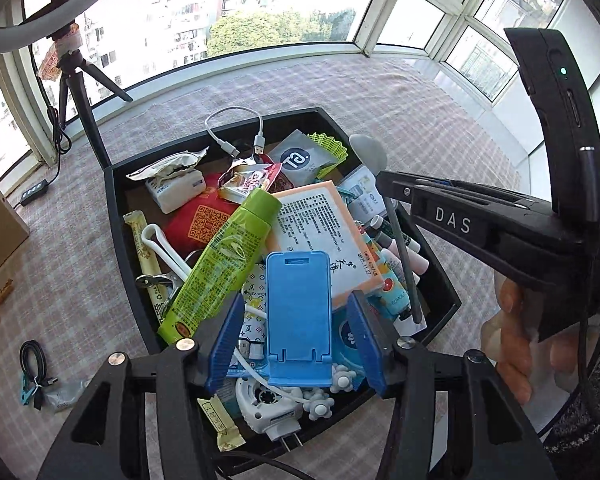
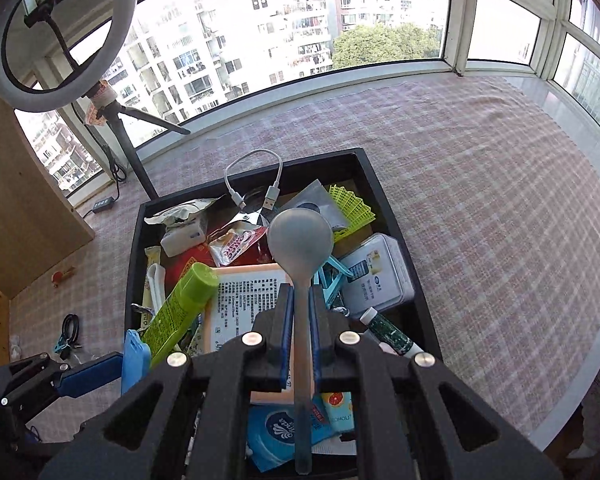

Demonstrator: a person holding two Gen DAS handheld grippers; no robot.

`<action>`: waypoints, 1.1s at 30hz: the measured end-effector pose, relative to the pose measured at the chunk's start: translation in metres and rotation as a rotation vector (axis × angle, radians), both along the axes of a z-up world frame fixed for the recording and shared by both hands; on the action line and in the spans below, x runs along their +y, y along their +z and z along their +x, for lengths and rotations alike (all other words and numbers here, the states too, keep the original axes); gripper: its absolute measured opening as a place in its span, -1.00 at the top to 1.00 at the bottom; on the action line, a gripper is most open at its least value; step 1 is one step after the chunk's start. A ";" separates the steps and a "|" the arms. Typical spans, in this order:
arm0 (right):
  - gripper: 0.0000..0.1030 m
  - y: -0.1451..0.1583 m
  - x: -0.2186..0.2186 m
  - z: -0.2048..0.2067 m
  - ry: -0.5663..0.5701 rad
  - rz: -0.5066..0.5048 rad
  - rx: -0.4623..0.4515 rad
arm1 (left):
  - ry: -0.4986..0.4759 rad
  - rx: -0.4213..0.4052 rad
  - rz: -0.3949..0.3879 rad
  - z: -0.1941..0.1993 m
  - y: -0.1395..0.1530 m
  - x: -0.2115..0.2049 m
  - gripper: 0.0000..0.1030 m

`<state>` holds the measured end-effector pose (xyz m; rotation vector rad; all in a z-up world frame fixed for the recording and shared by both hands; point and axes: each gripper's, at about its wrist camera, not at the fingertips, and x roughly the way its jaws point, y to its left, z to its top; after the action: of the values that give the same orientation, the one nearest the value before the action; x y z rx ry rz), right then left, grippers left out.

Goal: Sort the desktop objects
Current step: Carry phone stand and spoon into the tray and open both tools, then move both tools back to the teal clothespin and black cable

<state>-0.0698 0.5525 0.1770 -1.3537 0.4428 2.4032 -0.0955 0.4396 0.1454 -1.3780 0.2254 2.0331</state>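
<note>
A black tray (image 1: pixel 114 208) on the checked cloth is piled with small items: a green tube (image 1: pixel 224 256), an orange-edged printed box (image 1: pixel 324 232), a white cable (image 1: pixel 236 120). My left gripper (image 1: pixel 296 300) stands open low over the tray's near end. A blue phone stand (image 1: pixel 300 312) lies between its pads, with a gap on each side. My right gripper (image 2: pixel 300 289) hangs over the tray's middle. A grey spoon (image 2: pixel 300 236) stands between its narrowly parted pads, bowl up, handle reaching down into the pile. The spoon (image 1: pixel 368 150) also shows beside the right gripper (image 1: pixel 384 182).
A ring light on a tripod (image 2: pixel 60 36) stands at the tray's far left. A black cable with a teal clip (image 1: pixel 34 368) lies on the cloth to the left. A wooden box (image 2: pixel 24 208) closes the left side. Windows run along the back. A hand (image 1: pixel 512 340) holds the right gripper.
</note>
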 end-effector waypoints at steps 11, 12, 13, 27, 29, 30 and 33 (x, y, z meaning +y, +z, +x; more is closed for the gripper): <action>0.32 0.015 -0.009 0.002 -0.006 -0.007 0.067 | 0.046 0.017 -0.002 -0.007 -0.002 -0.032 -0.21; 0.32 0.016 -0.012 0.002 -0.002 -0.006 0.071 | 0.054 0.019 0.000 -0.007 -0.002 -0.037 -0.21; 0.32 0.018 -0.016 0.003 0.004 -0.009 0.076 | 0.062 0.022 -0.002 -0.008 -0.002 -0.041 -0.21; 0.32 0.022 -0.110 -0.018 0.210 -0.050 0.086 | 0.263 0.046 -0.062 -0.043 -0.022 -0.176 -0.20; 0.32 0.019 -0.129 -0.026 0.252 -0.055 0.078 | 0.310 0.045 -0.073 -0.049 -0.027 -0.203 -0.20; 0.32 0.018 -0.138 -0.030 0.272 -0.056 0.074 | 0.335 0.048 -0.084 -0.053 -0.030 -0.216 -0.20; 0.32 0.012 -0.168 -0.046 0.333 -0.064 0.058 | 0.408 0.033 -0.096 -0.061 -0.040 -0.257 -0.20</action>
<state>-0.1154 0.3847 0.1893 -1.4889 0.3330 2.7225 -0.1564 0.1825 0.1051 -1.5497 0.0581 2.4046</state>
